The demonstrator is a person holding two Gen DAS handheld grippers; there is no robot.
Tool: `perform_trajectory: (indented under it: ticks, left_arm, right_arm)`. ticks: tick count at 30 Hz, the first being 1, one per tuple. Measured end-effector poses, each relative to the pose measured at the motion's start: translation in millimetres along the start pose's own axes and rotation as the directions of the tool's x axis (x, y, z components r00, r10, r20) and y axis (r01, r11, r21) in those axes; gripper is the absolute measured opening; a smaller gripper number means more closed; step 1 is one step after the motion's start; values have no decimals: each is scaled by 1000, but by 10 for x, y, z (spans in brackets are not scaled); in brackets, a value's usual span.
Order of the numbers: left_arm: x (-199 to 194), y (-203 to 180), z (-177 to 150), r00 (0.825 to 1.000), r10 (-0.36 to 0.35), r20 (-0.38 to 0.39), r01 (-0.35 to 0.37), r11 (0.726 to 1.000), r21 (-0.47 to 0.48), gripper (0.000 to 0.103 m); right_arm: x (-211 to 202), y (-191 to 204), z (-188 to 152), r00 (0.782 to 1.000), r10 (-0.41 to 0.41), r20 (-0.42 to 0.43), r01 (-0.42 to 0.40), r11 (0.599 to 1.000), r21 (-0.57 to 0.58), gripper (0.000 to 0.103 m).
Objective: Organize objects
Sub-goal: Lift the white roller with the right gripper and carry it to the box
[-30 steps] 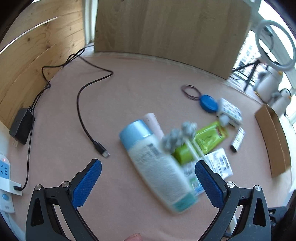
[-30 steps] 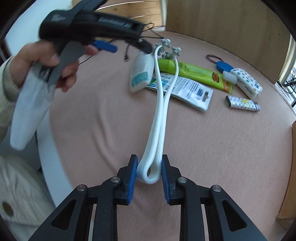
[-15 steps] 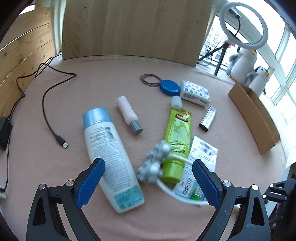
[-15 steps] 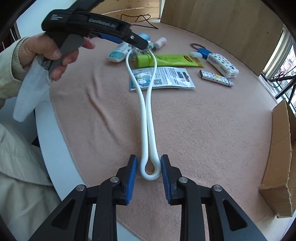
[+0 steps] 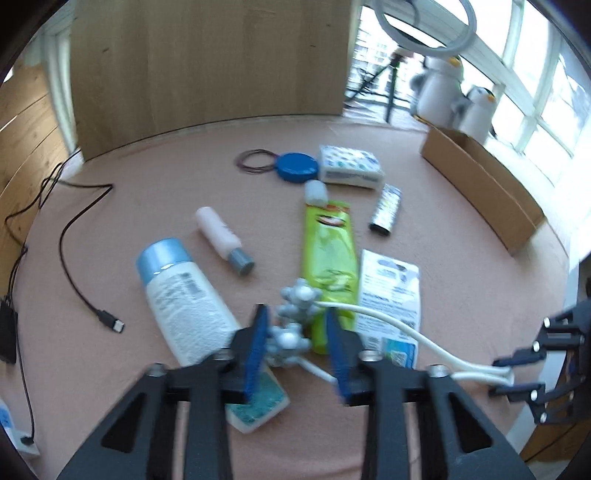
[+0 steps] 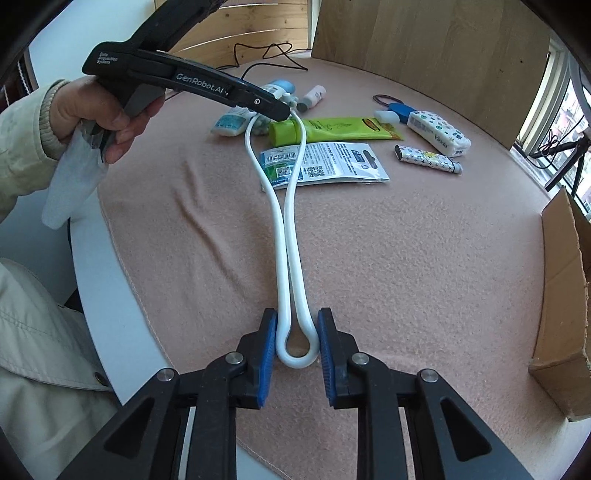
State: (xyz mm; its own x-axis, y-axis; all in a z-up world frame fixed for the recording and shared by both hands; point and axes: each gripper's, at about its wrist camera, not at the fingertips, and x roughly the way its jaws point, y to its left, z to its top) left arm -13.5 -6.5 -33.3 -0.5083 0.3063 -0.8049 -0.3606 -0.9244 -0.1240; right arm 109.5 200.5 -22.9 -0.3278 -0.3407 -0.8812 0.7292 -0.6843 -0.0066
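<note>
Right wrist view: right gripper (image 6: 295,345) clamps the white massager (image 6: 290,236) loop; its long axis runs away toward the left gripper (image 5: 297,341), whose jaws close around the roller end, contact unclear

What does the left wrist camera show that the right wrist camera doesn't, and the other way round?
Only the left wrist view shows the USB cable lying on the mat, the ring light and the penguin toys by the window.

Only the right wrist view shows the person's hand on the left gripper's handle and the massager's white loop end between the right gripper pads.

Both show the white massager, the left gripper around its grey roller head, the green tube, the blue-capped bottle and the cardboard box.
</note>
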Motion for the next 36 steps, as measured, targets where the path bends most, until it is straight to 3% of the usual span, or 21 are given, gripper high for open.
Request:
perform_trajectory:
  ticks: [8, 17, 23, 30, 36]
  left_arm:
    - [-165, 0, 87, 999, -12, 44, 11, 1000, 22, 23]
    - [-659, -147, 545, 989, 0, 148, -10, 998, 66, 23]
    - [-737, -257, 764, 985, -12, 171, -4, 996, 89, 23]
    - [-509, -742, 1273, 977, -94, 190, 62, 984, 167, 23]
    - [-54, -1346, 1844, 965, -197, 173, 152, 958, 242, 23]
  right_arm:
    - [-93, -6, 52, 999, -14, 45, 14, 1000, 4, 20]
    - [-494, -74, 302, 985, -95, 146, 97, 995, -11, 20]
    - [-619, -159, 380, 975, -134, 178, 138, 990, -6, 19]
    - [-773, -530, 266, 954, -233, 188, 226, 972, 57, 20]
    - [-936, -1062, 64, 925, -339, 173, 321, 939, 125, 19]
